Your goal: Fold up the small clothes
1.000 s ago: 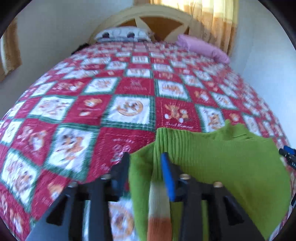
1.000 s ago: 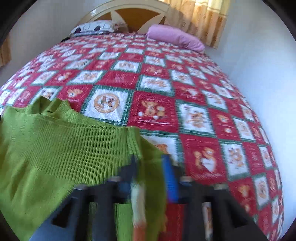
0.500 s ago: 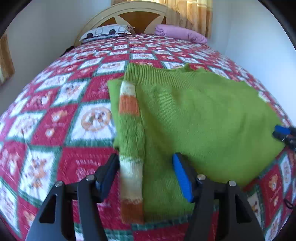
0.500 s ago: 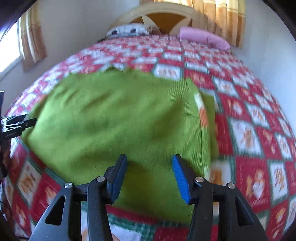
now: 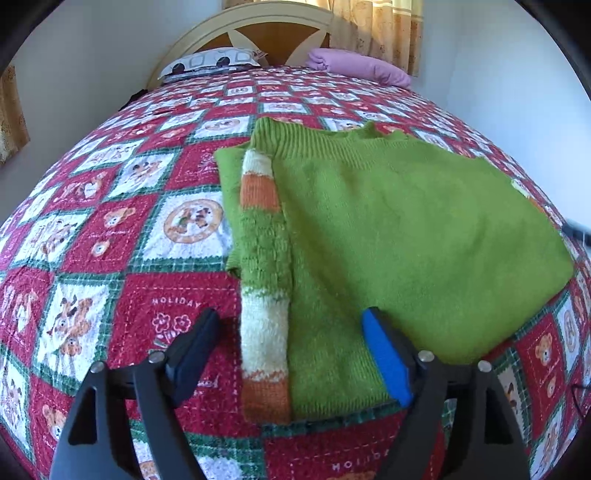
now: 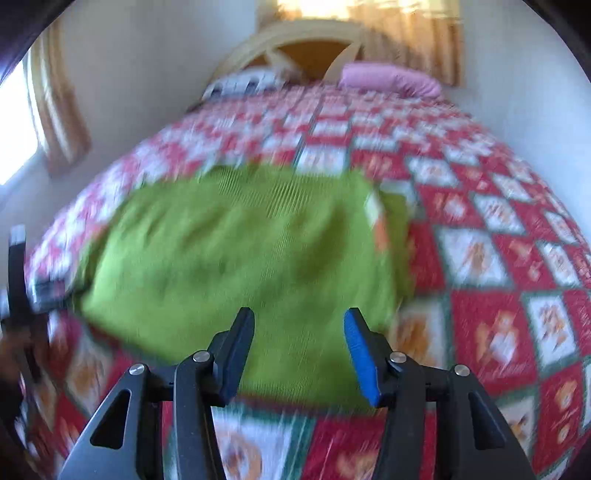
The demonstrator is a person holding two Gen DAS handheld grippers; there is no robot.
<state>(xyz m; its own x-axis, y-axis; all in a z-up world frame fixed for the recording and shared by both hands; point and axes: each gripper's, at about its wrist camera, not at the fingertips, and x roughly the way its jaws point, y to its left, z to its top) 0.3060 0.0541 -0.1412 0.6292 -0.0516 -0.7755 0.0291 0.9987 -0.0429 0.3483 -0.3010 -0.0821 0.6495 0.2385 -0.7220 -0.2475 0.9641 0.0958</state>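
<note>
In the left wrist view, the green sweater [image 5: 388, 229] lay folded on the red patchwork quilt [image 5: 110, 229], in the middle and to the right of the picture. A striped sleeve [image 5: 263, 273] with white, orange and green bands lay along its left edge, running from far to near. The left gripper [image 5: 295, 350] was released: its jaws stood wide apart with nothing between them but the near end of the sleeve and the near hem of the sweater lying below. I could not tell if the fingers touched the cloth. The lower part of the gripper was cut off by the frame. At the far end of the bed were a patterned pillow [image 5: 212, 62], a pink pillow [image 5: 360, 68] to the right of it, and the wooden headboard [image 5: 266, 33]. At the right edge, beside the sweater, a small dark thing was too blurred to name.

The right wrist view was strongly blurred by motion. The sweater [image 6: 240, 251] was there on the quilt [image 6: 498, 258], left of centre, and the striped sleeve [image 6: 378, 221] was only a smeared mark at its right side. The right gripper [image 6: 299, 354] was also released, jaws apart and empty, over the near edge of the sweater. A dark object at the left edge was cut off and unclear. The pink pillow [image 6: 391, 79] was far behind.
</note>
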